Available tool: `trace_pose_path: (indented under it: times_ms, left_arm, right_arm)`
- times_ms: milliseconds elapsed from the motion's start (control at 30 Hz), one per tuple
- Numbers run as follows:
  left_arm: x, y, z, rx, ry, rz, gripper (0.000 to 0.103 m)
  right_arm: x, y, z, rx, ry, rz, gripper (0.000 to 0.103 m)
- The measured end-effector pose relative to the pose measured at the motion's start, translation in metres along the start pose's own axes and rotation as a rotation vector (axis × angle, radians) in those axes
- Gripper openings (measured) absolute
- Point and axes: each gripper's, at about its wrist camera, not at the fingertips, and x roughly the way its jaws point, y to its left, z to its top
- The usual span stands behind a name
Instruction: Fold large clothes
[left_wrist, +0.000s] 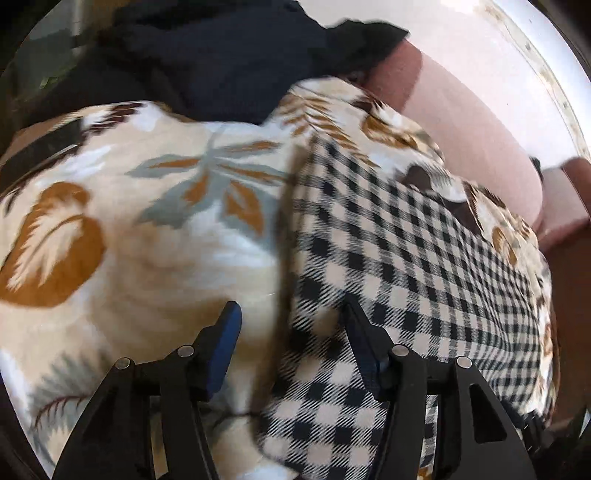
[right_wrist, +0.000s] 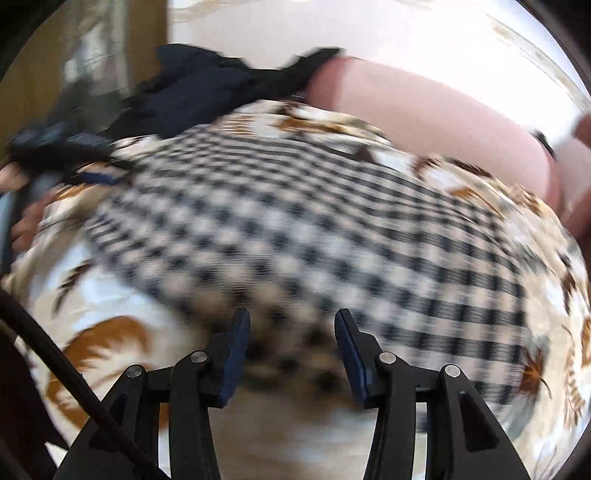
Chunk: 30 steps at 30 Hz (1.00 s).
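Note:
A black-and-white checked garment (left_wrist: 399, 258) lies spread flat on a cream bedspread with brown and grey leaf prints (left_wrist: 140, 229). My left gripper (left_wrist: 291, 310) is open, its fingers straddling the garment's left edge just above the cloth. In the right wrist view the same checked garment (right_wrist: 295, 236) fills the middle, blurred. My right gripper (right_wrist: 291, 319) is open and empty over the garment's near edge. The left gripper (right_wrist: 59, 147), in a hand, shows at the far left of that view.
A dark navy garment (left_wrist: 221, 62) lies bunched at the far side of the bed, also in the right wrist view (right_wrist: 207, 92). A pink headboard or cushion (left_wrist: 476, 122) runs along the right. A black cable (right_wrist: 55, 365) crosses the lower left.

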Motion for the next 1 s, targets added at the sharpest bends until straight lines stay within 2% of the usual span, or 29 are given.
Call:
trace_pose_path:
  times_ms: [100,200,267,333,367,533,667,767,800,833,867,900,1000]
  left_arm:
    - [0.009,-0.005,0.014,0.033,0.011,-0.032,0.058]
    - [0.017,-0.002,0.027,0.028,0.018,-0.106,0.061]
    - [0.024,0.001,0.034,0.011,0.042,-0.181,0.061]
    - [0.036,0.004,0.040,-0.008,0.094,-0.287,0.061]
    - [0.042,0.003,0.041,-0.005,0.118,-0.316,0.061]
    - [0.066,0.001,0.052,0.000,0.178,-0.398,0.063]
    - [0.079,0.003,0.062,-0.055,0.207,-0.505,0.077]
    - [0.082,0.001,0.063,-0.057,0.207,-0.519,0.077]
    - [0.082,-0.001,0.063,-0.045,0.203,-0.510,0.075]
    - [0.081,-0.004,0.063,-0.025,0.201,-0.483,0.059]
    - [0.081,-0.006,0.063,-0.012,0.202,-0.460,0.029]
    - [0.081,-0.007,0.063,0.000,0.205,-0.433,0.017]
    - [0.072,-0.008,0.063,-0.035,0.167,-0.435,0.014]
  right_arm:
    - [0.005,0.053,0.005,-0.112,-0.024,0.028,0.053]
    - [0.019,0.103,0.008,-0.228,-0.013,0.053,0.054]
    - [0.026,0.128,0.008,-0.284,-0.018,0.050,0.054]
    - [0.038,0.148,0.014,-0.327,-0.021,0.026,0.054]
    - [0.044,0.157,0.019,-0.343,-0.023,0.019,0.054]
    - [0.064,0.174,0.038,-0.355,-0.031,-0.010,0.054]
    - [0.073,0.186,0.046,-0.372,-0.037,-0.028,0.054]
    - [0.078,0.196,0.051,-0.390,-0.050,-0.046,0.054]
    - [0.080,0.197,0.052,-0.387,-0.052,-0.048,0.051]
    - [0.080,0.199,0.052,-0.384,-0.052,-0.042,0.047]
    - [0.080,0.200,0.052,-0.383,-0.051,-0.041,0.036]
    - [0.080,0.200,0.052,-0.380,-0.052,-0.053,0.022]
    - [0.075,0.193,0.055,-0.345,-0.068,-0.056,0.012]
